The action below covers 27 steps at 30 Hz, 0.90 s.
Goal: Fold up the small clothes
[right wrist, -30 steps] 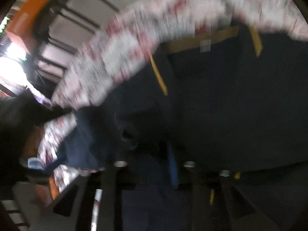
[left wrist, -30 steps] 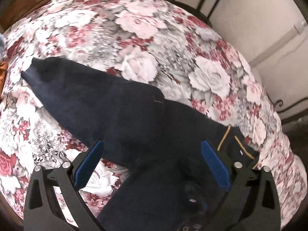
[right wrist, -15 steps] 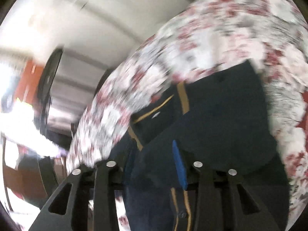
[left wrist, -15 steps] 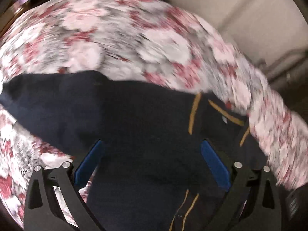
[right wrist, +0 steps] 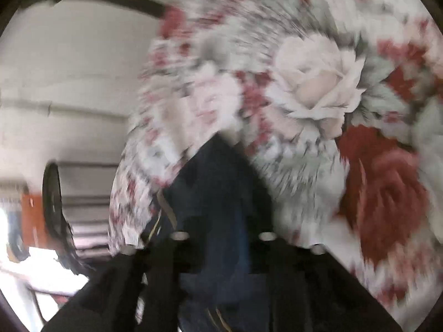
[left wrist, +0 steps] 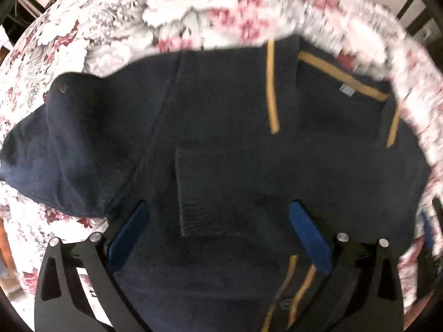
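A navy cardigan with mustard trim lies flat on the floral bedspread. One sleeve is folded across its chest, and the ribbed cuff sits between my left fingers. My left gripper points straight down just above it, open, with its blue pads wide apart and holding nothing. The right wrist view is blurred. My right gripper is at the cardigan's edge and its jaws are opening. A navy corner of the cardigan lies loose in the gap.
The bedspread's edge curves round the collar side, with dark metal bed rails beyond it. In the right wrist view a pale wall and an orange object lie to the left, off the bed.
The left view slid from the spread sleeve to the collar and chest and came closer. A sleeve now lies folded over the chest. The right view rolled and swung out to the cardigan's edge.
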Available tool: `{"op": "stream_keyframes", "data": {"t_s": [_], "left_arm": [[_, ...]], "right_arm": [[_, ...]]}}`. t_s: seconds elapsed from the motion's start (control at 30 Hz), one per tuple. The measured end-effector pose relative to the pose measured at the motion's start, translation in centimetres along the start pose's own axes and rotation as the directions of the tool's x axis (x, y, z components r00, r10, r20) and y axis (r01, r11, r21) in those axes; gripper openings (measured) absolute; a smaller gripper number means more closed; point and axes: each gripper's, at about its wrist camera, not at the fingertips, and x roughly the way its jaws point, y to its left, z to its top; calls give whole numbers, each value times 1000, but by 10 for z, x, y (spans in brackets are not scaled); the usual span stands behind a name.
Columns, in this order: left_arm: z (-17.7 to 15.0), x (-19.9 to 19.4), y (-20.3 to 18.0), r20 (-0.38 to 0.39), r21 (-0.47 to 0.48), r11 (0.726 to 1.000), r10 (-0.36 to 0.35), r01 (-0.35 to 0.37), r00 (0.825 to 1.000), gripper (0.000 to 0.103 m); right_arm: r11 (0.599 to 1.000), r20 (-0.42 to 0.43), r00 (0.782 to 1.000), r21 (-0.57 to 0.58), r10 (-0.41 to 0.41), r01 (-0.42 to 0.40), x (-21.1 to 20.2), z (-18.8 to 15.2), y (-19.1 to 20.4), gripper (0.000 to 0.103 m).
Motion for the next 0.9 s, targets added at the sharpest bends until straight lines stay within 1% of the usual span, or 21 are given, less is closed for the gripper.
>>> {"op": "stream_keyframes", "data": {"t_s": [0.03,0.07,0.1,0.13,0.17,0.2,0.27,0.33,0.37,0.4,0.47,0.53,0.57,0.6,0.63,0.67,0.73,0.77,0.8,0.87,0.9], "left_arm": [[1,-3,0,14,-1,1000,-13,13,1000,98],[1,-4,-2,19,5,1000,-11,11,1000,98],[1,0,-6,10,25,1000,18,-18,1000,98],[1,7,-10,-6,47,997,55,-55,998,98],[0,16,-14,-30,71,993,94,-92,995,99],[0,26,-16,-47,72,992,109,-105,993,99],[4,26,-14,-53,54,994,93,-90,994,99],[10,18,-5,-60,28,998,57,-55,997,99],[14,11,2,-48,-7,1000,29,-30,998,99],[17,4,9,-31,-33,999,15,-16,999,99],[25,-12,29,29,-110,994,9,-5,1000,99],[30,-14,46,43,-178,984,41,-32,998,99],[34,-5,57,18,-219,975,47,-42,999,99],[36,5,62,-17,-238,971,33,-36,999,98],[38,17,65,-58,-243,970,14,-28,998,99],[44,26,68,-80,-233,972,11,-30,997,99],[51,22,70,-68,-224,974,5,-20,998,99],[50,15,73,-51,-244,970,-15,2,999,98],[50,2,86,-3,-288,957,-49,46,999,98],[43,-15,111,47,-340,937,-70,82,996,98],[40,-22,128,66,-370,924,-82,100,994,98]], "right_arm": [[1000,-6,1000,-17,0,0,-2,-10,5,44],[999,-17,1000,-28,-16,16,0,-17,7,51],[999,-36,999,-13,-41,40,6,-22,2,57],[998,-61,996,19,-57,59,20,-26,-5,57],[996,-82,995,62,-62,67,26,-25,-18,52],[988,-89,994,134,-59,71,33,-22,-35,36],[979,-83,995,194,-47,63,30,-25,-40,24],[985,-46,998,165,-41,48,19,-34,-22,40],[991,-18,999,130,-37,39,15,-37,-10,60],[997,10,1000,74,-29,28,15,-44,8,65],[1000,16,1000,-5,-10,10,26,-54,35,65],[996,-45,999,-86,-8,4,57,-69,57,71],[995,-81,997,-99,-16,8,69,-73,56,76],[995,-149,988,-94,-49,35,91,-77,49,79],[995,-182,981,-80,-69,56,107,-81,41,79],[996,-173,983,-68,-65,54,106,-80,35,79],[999,-164,985,-16,-44,42,96,-76,38,79],[1000,-146,989,-4,-7,6,88,-73,43,79],[999,-120,992,4,34,-34,79,-71,44,79],[995,-56,994,35,90,-88,65,-66,49,79],[992,-45,992,52,115,-112,63,-65,51,79]]}}
